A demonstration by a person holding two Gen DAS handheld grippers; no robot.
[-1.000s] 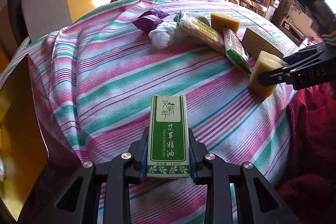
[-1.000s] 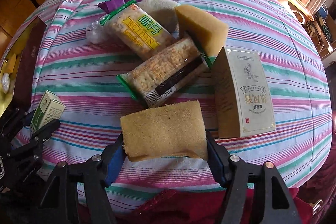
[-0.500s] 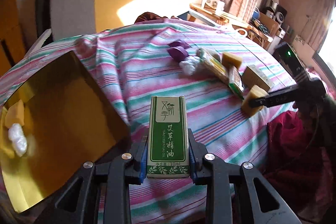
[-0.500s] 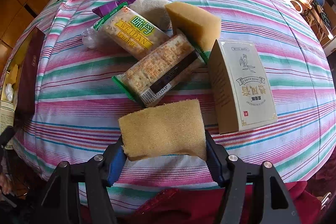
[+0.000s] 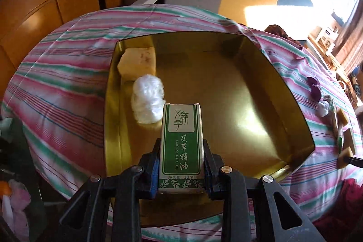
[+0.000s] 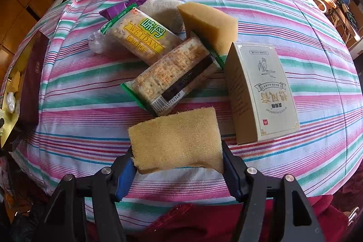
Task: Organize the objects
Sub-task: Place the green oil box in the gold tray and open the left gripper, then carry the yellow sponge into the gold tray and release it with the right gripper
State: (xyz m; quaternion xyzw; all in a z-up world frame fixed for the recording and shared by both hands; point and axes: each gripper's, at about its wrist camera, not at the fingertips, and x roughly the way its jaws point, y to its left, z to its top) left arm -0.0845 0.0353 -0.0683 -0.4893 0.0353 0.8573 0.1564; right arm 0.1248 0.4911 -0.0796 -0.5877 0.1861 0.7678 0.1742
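Left wrist: left gripper (image 5: 181, 165) clamped on green essential-oil box (image 5: 181, 146), held over gold tray (image 5: 295, 110) beside white wad (image 5: 148, 101). Place step; next needs lowering, then release. Right gripper (image 6: 178, 170) grips sponge (image 6: 175, 140) over striped cloth (image 6: 86, 106)

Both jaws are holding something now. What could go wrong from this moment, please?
1. The left gripper grips only the lower end of the green essential oil box, which hangs over the gold tray; released here, it might land on the white plastic wad.
2. The right gripper squeezes the sponge, whose near edge already bows; it may slip out.
3. Lifting could nudge the beige carton close beside it.
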